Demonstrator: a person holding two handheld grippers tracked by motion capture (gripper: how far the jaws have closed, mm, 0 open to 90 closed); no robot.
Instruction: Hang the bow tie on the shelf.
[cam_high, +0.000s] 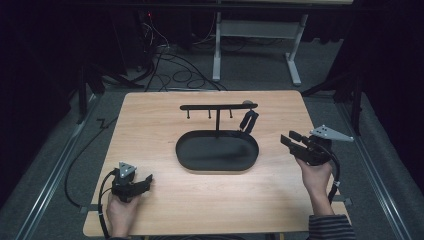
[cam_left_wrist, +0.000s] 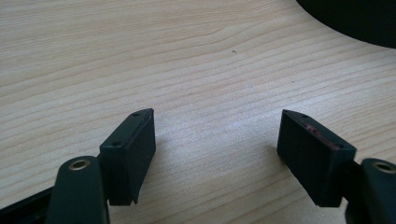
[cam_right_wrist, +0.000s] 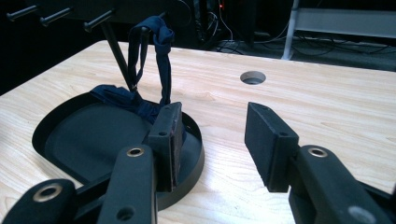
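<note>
On the pale wooden worktop (cam_high: 150, 115) stands a black oval tray (cam_high: 192, 155), its rack holding a dark strap (cam_right_wrist: 161, 56). Both the left gripper (cam_left_wrist: 217, 142) and the right gripper (cam_right_wrist: 212, 135) gape empty. Cables (cam_high: 175, 75) cross the grey floor (cam_high: 260, 70).

A dark blue strap (cam_right_wrist: 159, 56) hung in a loop from the end peg of a black rack (cam_high: 218, 106), its lower end trailing onto the rim of the rack's oval black tray (cam_high: 186, 150) at the table's middle.

Lab — dark curtains (cam_high: 45, 60), cables on floor (cam_high: 175, 75), wooden table (cam_high: 150, 200) between floor rails (cam_high: 50, 185).
</note>
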